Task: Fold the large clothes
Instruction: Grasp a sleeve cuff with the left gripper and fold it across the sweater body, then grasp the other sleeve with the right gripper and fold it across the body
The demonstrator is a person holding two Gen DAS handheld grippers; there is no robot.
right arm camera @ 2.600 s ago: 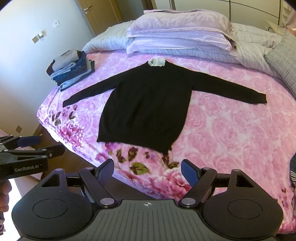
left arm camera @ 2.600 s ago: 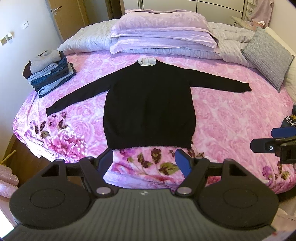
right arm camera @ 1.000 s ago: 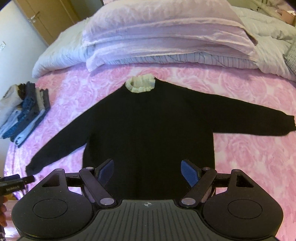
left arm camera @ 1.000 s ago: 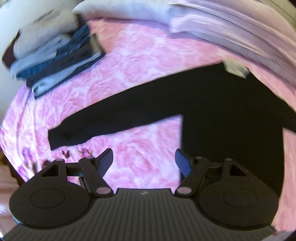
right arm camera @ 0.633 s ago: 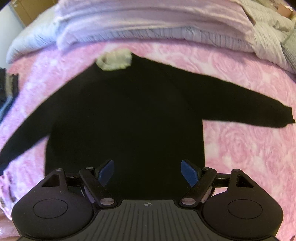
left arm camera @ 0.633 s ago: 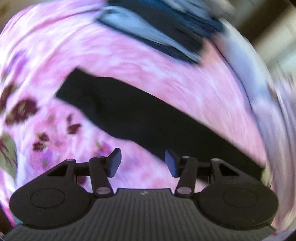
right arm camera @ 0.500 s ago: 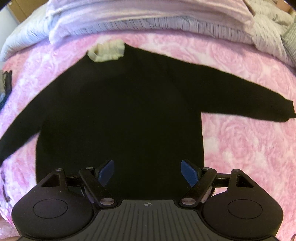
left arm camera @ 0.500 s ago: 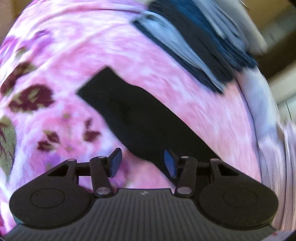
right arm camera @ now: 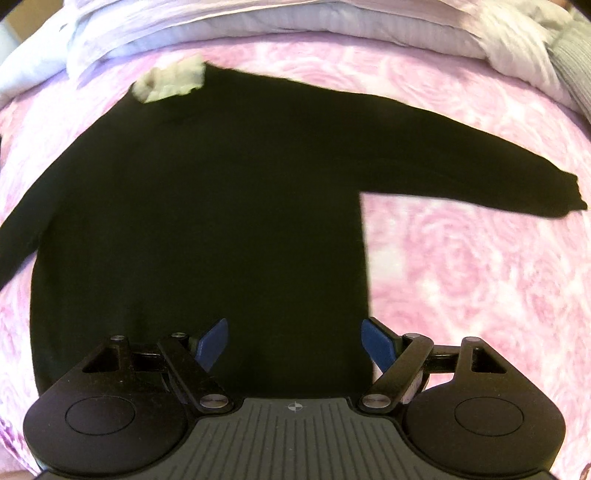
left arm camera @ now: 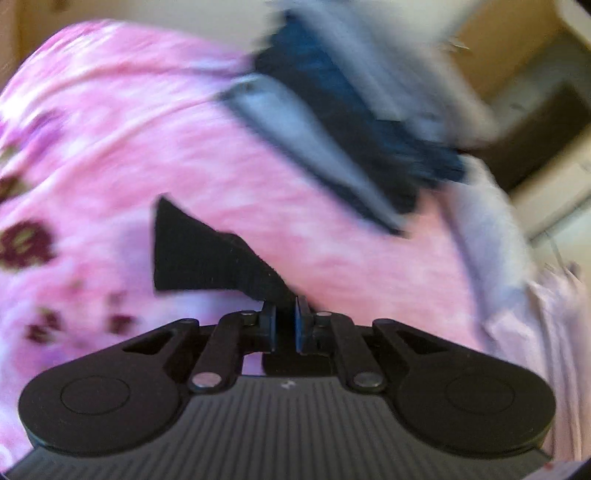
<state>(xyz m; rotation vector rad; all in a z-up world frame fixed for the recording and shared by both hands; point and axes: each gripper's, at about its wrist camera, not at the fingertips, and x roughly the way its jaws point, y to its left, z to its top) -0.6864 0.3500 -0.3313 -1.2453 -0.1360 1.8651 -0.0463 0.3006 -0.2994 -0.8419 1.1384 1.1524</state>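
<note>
A black sweater with a cream collar lies flat on the pink floral bedspread, its right sleeve stretched out. In the left wrist view my left gripper is shut on the sweater's left sleeve a little behind the cuff; the cuff end sticks out ahead of the pads, bunched and lifted off the cover. My right gripper hangs open above the lower part of the sweater's body, pointing steeply down, with nothing pinched between its blue pads.
A stack of folded clothes, blue and grey, sits on the bed beyond the left sleeve. Pale pillows and a folded quilt line the head of the bed. A grey cushion lies at the far right.
My left gripper rolled, dropped onto the left sleeve and shut on it near the cuff. My right gripper sank closer over the sweater's body and stayed open.
</note>
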